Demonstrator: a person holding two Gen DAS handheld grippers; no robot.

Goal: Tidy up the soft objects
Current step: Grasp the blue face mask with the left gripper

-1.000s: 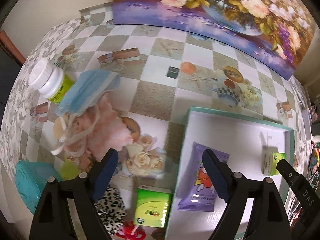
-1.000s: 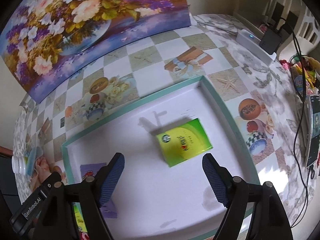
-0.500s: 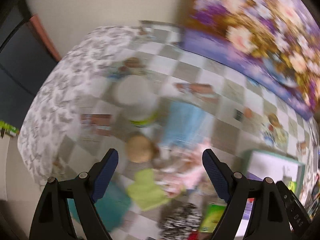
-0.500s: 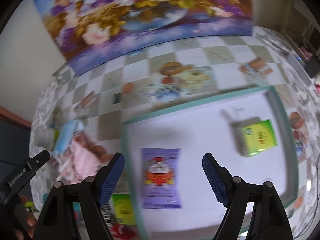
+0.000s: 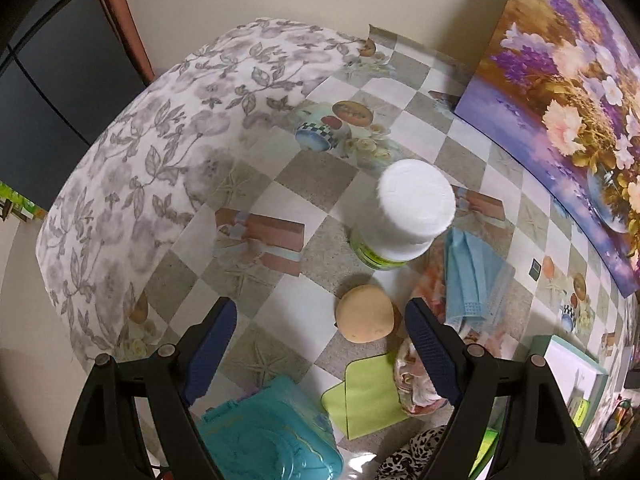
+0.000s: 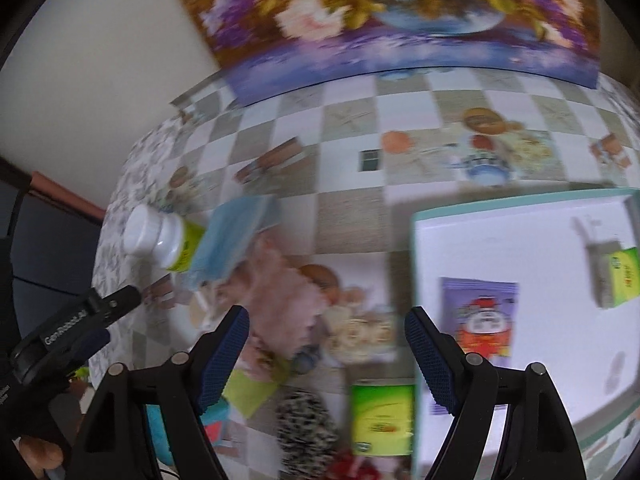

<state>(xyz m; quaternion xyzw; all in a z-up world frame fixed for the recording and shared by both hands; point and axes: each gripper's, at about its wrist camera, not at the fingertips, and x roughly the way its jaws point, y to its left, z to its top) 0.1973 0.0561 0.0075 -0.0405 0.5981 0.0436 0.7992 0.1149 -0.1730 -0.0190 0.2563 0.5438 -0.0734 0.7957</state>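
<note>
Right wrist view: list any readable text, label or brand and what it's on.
"GenRobot.AI": side of the left gripper.
Purple packet in the tray: print blurred, unreadable.
Green packs: print blurred, unreadable.
Bottle label: too blurred to read.

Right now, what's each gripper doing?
Left gripper: jaws open, holding nothing.
Right gripper: jaws open, holding nothing.
</note>
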